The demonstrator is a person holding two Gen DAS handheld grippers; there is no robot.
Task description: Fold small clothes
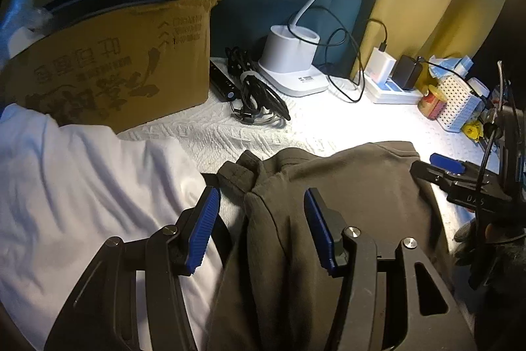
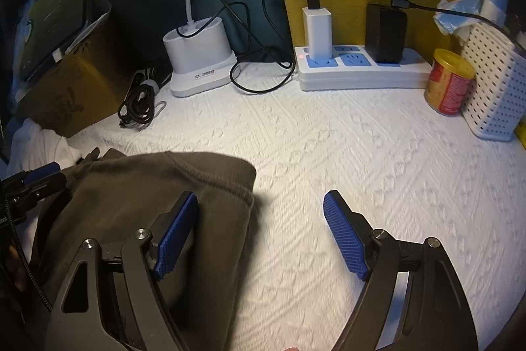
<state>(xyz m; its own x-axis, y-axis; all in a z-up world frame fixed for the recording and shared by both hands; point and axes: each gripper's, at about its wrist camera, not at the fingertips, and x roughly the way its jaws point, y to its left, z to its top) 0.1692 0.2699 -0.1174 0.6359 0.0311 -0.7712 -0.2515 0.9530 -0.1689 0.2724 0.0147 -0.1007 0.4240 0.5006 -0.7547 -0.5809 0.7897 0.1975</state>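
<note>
White garment (image 1: 82,186) shows fully leftward only.

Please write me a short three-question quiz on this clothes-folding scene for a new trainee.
1. True or false: the left gripper is clamped on the olive-brown garment.
2. Which item stands plugged into the power strip? A) a white charger B) a kettle C) a fan
3. Name what lies directly to the left of the olive-brown garment in the left wrist view.

Key
1. False: its pads stand apart over the cloth, pressing on nothing.
2. A; a black adapter sits beside it.
3. A white garment, reaching to the cardboard box.
</note>
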